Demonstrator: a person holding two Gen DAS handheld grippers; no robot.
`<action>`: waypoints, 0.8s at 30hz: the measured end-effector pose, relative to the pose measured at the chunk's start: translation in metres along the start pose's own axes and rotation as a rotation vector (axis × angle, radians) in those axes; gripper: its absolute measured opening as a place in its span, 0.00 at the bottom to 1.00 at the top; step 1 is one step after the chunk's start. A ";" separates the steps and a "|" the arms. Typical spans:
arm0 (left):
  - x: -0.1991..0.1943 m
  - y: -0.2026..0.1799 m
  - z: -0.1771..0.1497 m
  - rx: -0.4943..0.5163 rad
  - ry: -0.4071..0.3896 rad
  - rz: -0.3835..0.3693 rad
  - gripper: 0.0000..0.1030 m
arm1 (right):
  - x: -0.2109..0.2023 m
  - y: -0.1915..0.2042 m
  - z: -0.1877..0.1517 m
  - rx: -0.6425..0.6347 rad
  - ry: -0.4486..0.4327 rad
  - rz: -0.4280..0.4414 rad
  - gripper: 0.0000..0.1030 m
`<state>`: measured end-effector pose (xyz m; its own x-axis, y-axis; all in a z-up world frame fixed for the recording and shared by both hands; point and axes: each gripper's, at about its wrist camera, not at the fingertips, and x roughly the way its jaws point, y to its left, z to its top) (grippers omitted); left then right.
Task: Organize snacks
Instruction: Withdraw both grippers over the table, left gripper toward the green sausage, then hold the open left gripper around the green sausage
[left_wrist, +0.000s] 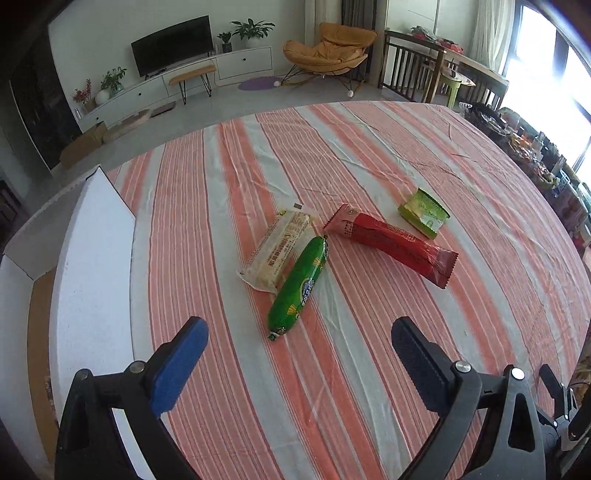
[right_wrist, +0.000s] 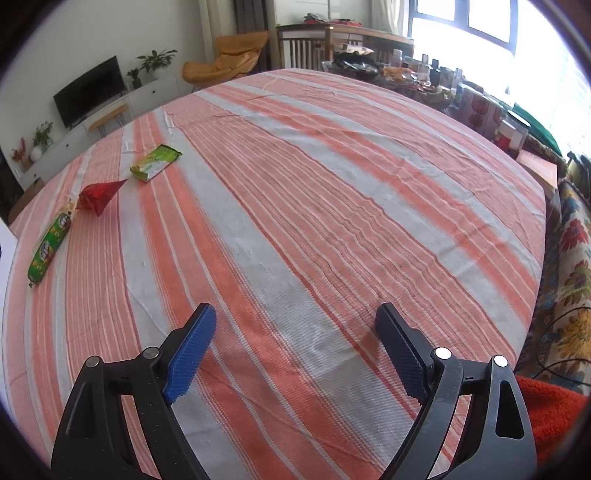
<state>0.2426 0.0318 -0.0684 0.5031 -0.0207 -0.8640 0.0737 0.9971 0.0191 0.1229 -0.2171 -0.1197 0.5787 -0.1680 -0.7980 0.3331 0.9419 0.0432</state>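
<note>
Several snacks lie on the striped tablecloth. A green sausage-shaped pack rests against a pale cream bar. To their right are a long red packet and a small green wrapper. My left gripper hovers just in front of the green pack, jaws wide, nothing between them. In the right wrist view the green pack, red packet and green wrapper lie far to the left. My right gripper is open over bare cloth.
A white box with a raised flap and brown cardboard inside stands at the table's left edge. Cluttered bottles and boxes line the far right side. A flowered cover lies beyond the right edge.
</note>
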 end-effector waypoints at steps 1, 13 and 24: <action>0.011 0.000 0.003 0.016 0.014 0.009 0.82 | 0.000 0.000 0.000 0.000 0.000 0.000 0.88; 0.067 -0.001 0.003 0.017 0.014 0.002 0.23 | 0.001 0.002 0.001 -0.007 0.000 -0.003 0.88; 0.000 -0.012 -0.101 -0.111 0.059 -0.139 0.22 | 0.001 0.002 0.001 -0.006 -0.002 0.004 0.89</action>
<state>0.1543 0.0270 -0.1194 0.4426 -0.1580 -0.8827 0.0422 0.9869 -0.1555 0.1249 -0.2157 -0.1201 0.5815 -0.1643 -0.7968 0.3258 0.9445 0.0430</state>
